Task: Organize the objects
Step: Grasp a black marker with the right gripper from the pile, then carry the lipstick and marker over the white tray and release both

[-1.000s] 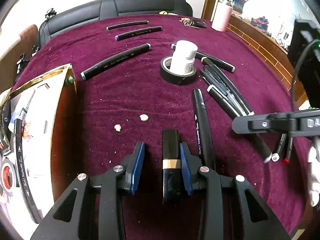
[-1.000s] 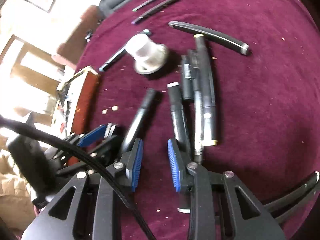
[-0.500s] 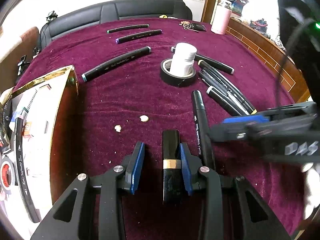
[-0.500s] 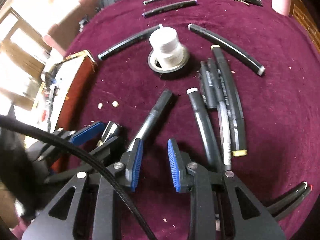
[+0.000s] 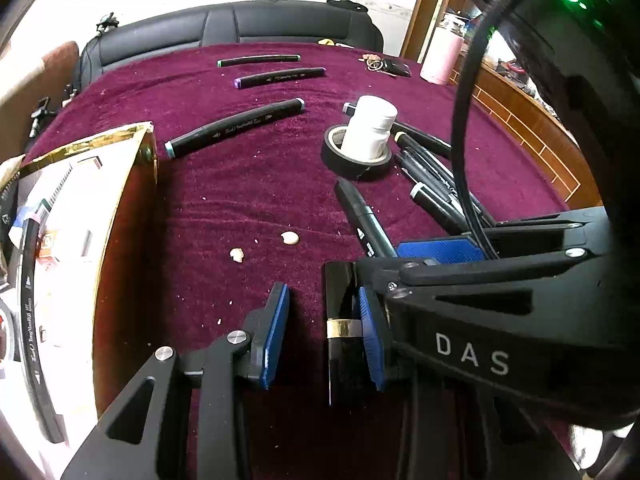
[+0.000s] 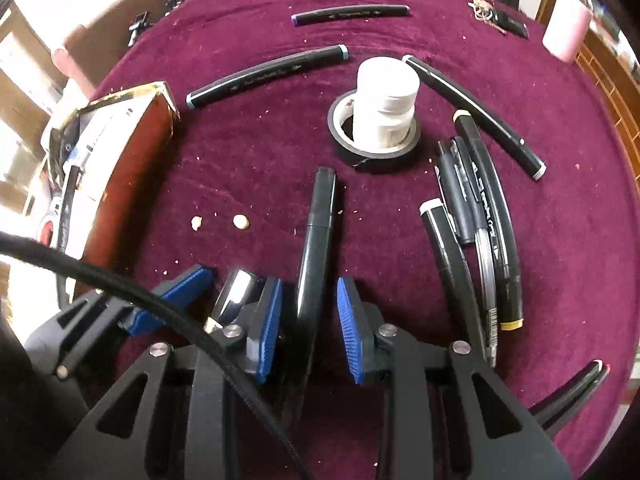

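Straddling a long glossy black marker (image 6: 316,248) that lies on the maroon velvet tablecloth (image 6: 248,152), our right gripper (image 6: 308,320) has just been narrowing its blue pads, yet a gap shows on the right side, so nothing is clamped. Our left gripper (image 5: 322,334) stands apart around a short black tube with a gold band (image 5: 340,320), which touches only the right pad. Nearby, a white bottle (image 6: 386,100) stands inside a black tape roll (image 6: 374,148).
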A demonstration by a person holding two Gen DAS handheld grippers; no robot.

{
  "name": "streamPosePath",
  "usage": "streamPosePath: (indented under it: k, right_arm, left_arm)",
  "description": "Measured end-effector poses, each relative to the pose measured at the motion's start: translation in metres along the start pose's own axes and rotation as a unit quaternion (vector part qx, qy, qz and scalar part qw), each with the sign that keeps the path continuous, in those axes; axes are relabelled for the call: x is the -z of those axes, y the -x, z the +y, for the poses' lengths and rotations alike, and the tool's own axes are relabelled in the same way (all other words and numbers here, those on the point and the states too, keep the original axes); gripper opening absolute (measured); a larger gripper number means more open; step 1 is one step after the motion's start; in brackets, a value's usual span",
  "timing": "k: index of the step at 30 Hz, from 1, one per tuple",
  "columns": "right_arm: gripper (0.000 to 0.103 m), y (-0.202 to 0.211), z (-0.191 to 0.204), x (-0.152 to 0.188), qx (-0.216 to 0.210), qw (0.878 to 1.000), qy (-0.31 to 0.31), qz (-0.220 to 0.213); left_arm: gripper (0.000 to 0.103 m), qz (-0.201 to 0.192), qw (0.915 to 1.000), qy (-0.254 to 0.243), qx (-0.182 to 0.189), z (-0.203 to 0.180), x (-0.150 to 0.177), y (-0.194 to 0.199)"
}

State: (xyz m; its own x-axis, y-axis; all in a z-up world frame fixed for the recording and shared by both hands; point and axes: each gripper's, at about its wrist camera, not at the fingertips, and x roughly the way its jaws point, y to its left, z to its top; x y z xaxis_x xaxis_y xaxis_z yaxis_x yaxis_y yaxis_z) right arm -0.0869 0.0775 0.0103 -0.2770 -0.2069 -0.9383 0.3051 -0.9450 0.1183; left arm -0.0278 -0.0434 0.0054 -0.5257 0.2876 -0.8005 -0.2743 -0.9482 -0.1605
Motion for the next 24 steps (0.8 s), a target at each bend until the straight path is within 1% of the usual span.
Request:
streamPosePath:
  k: [1,2,3,4,6,10,12,15,19,22,24]
  right_arm:
    - [0.014,0.001,-0.002,0.001,0.007,1.0,0.0,-0.002]
    - [0.012,0.003,-0.006,0.004,0.003,1.0,-0.003,-0.005]
    - [0.012,0.004,-0.009,0.004,-0.006,1.0,-0.007,-0.007]
    - [0.012,0.007,-0.016,0.008,-0.016,1.0,-0.016,-0.01]
    - [0.012,0.013,-0.024,0.014,-0.029,0.999,-0.024,-0.015]
    - [0.013,0.031,-0.04,0.029,-0.065,0.997,-0.04,-0.029]
    - [0.013,0.042,-0.043,0.037,-0.08,0.995,-0.046,-0.038]
    - [0.013,0.057,-0.045,0.046,-0.099,0.992,-0.05,-0.051]
    - [0.013,0.074,-0.034,0.053,-0.124,0.989,-0.044,-0.066]
    - [0.013,0.074,-0.011,0.046,-0.146,0.986,-0.034,-0.074]
    - [0.013,0.078,0.005,0.045,-0.163,0.983,-0.023,-0.078]
  left_arm:
    - [0.027,0.0,1.0,-0.001,0.001,0.0,0.0,0.0]
    - [0.024,-0.001,1.0,0.002,0.0,0.002,0.001,0.001]
    - [0.016,-0.002,1.0,0.004,-0.006,0.003,0.001,0.001]
    - [0.014,-0.002,0.9999,0.006,-0.012,0.004,0.001,0.001]
    - [0.014,-0.003,0.9999,0.016,0.0,0.008,0.002,0.002]
    - [0.014,-0.004,0.9996,0.027,0.008,0.009,0.006,0.006]
    - [0.014,-0.008,0.9991,0.036,0.021,0.009,0.009,0.011]
    - [0.014,-0.016,0.9988,0.037,0.027,0.008,0.015,0.024]
    - [0.014,-0.037,0.998,0.04,0.031,0.008,0.024,0.05]
    - [0.014,-0.06,0.9963,0.051,0.034,0.017,0.029,0.076]
    - [0.014,-0.075,0.9951,0.057,0.03,0.026,0.033,0.095]
